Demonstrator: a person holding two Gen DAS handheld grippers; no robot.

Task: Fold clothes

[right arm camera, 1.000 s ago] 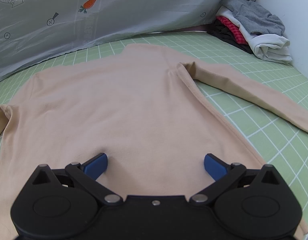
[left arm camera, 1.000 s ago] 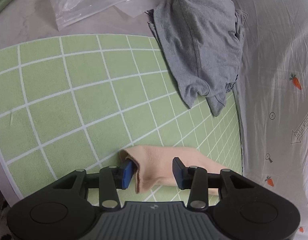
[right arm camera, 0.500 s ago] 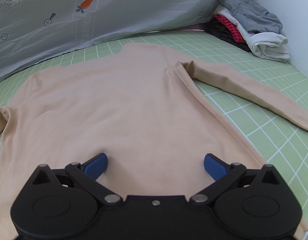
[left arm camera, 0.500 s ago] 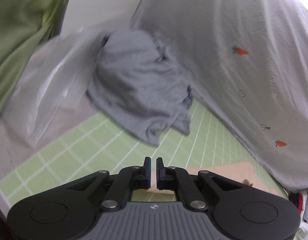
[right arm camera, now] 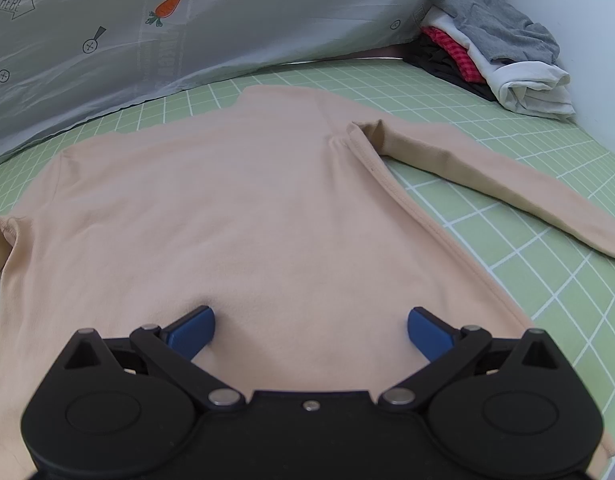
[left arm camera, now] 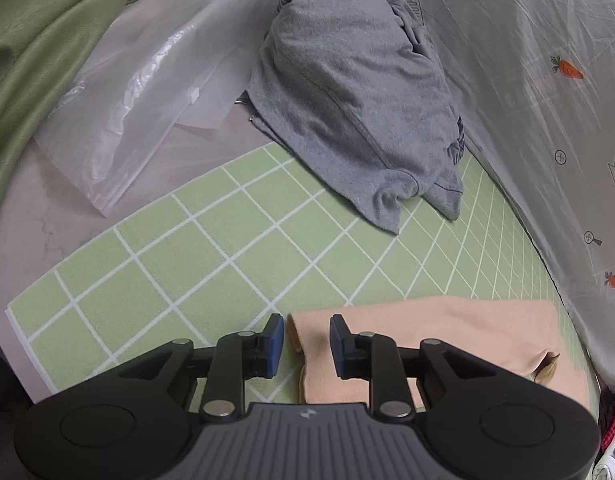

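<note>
Here a green grid mat [right arm camera: 527,248] carries the peach shirt [right arm camera: 235,216]; both hand-held grippers, left [left arm camera: 303,340] and right [right arm camera: 310,332], gape unloaded.

Gripper: our left gripper [left arm camera: 303,344] stands part open over the sleeve [left arm camera: 427,336] end.
Mat: we see a green mat [left arm camera: 211,264] beneath.
Behind: a grey garment [left arm camera: 355,92] beside a plastic bag [left arm camera: 139,92].

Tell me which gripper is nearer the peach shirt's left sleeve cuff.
Left. The left gripper straddles the cuff, jaws open; the right gripper is open over the peach shirt body near its hem.
</note>
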